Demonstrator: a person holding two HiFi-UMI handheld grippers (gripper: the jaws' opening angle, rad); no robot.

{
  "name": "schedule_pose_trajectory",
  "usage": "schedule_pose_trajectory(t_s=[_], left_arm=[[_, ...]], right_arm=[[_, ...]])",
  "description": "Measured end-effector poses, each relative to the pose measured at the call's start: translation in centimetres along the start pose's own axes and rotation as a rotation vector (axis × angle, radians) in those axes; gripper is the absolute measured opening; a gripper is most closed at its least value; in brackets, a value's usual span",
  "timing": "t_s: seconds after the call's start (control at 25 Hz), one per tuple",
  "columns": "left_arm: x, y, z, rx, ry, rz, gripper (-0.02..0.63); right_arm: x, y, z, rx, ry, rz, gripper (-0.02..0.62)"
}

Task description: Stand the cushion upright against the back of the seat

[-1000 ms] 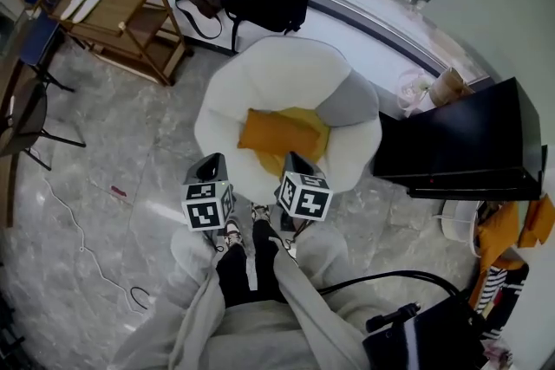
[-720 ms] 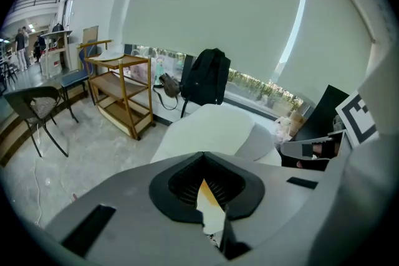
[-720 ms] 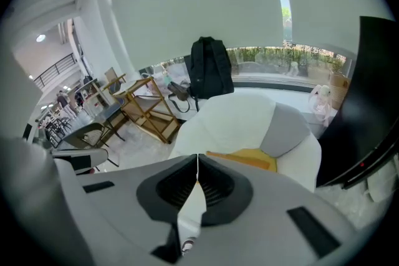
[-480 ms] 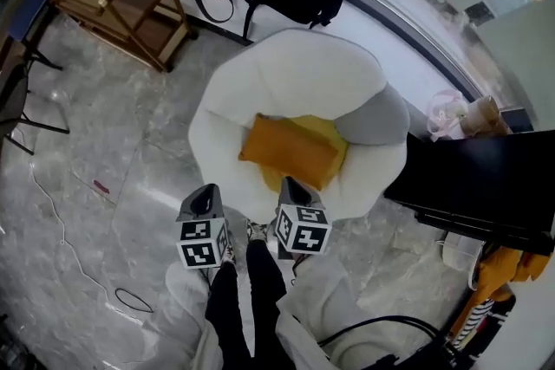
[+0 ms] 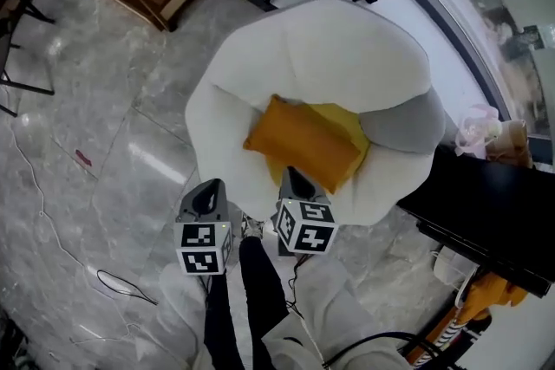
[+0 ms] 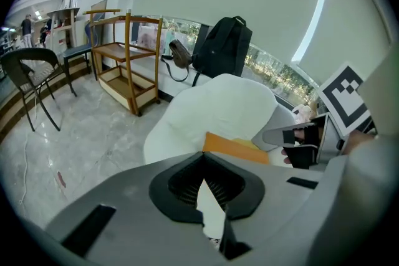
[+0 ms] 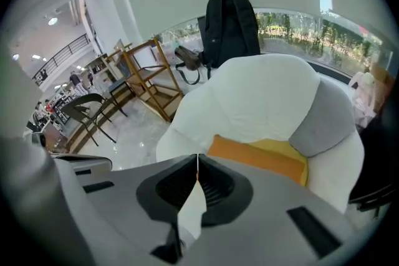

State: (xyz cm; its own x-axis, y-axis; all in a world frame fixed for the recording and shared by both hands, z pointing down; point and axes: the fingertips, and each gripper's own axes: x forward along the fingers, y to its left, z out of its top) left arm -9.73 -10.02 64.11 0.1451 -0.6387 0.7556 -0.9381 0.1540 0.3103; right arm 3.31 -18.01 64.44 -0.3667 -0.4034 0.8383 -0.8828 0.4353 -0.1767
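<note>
Head view: white armchair [image 5: 321, 56] at centre frame, its seat holding an orange cushion [image 5: 303, 139] lying flat on a yellow seat pad [image 5: 351, 119], with a grey cushion [image 5: 403, 121] at their right; left gripper [image 5: 208, 186] and right gripper [image 5: 293, 178] at the chair's front rim, lower centre. Left gripper view: jaws pressed together on nothing, orange cushion mid-frame just above them, wooden trolley [image 6: 128, 65] upper left, black backpack [image 6: 223, 47] behind the chair. Right gripper view: jaws likewise clenched and empty, cushion flat in the seat, centre right

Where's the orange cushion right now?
In the head view, the orange cushion lies on the seat in the middle of the white armchair, just left of the grey cushion.
</note>
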Motion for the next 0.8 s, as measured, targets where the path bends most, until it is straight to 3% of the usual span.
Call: schedule_pose_trajectory(t_s=[0.52,0.8], left_arm=[[3.6,3.8,-0.2,-0.133,-0.022,0.061,0.006],[5.8,3.5,-0.7,-0.190,-0.033,0.047,0.006]], right_arm=[[8.0,-1.5,1.7,-0.088,0.078,0.038,0.063],[13.6,-2.5,2.6,-0.213,0.123,0.063,0.071]])
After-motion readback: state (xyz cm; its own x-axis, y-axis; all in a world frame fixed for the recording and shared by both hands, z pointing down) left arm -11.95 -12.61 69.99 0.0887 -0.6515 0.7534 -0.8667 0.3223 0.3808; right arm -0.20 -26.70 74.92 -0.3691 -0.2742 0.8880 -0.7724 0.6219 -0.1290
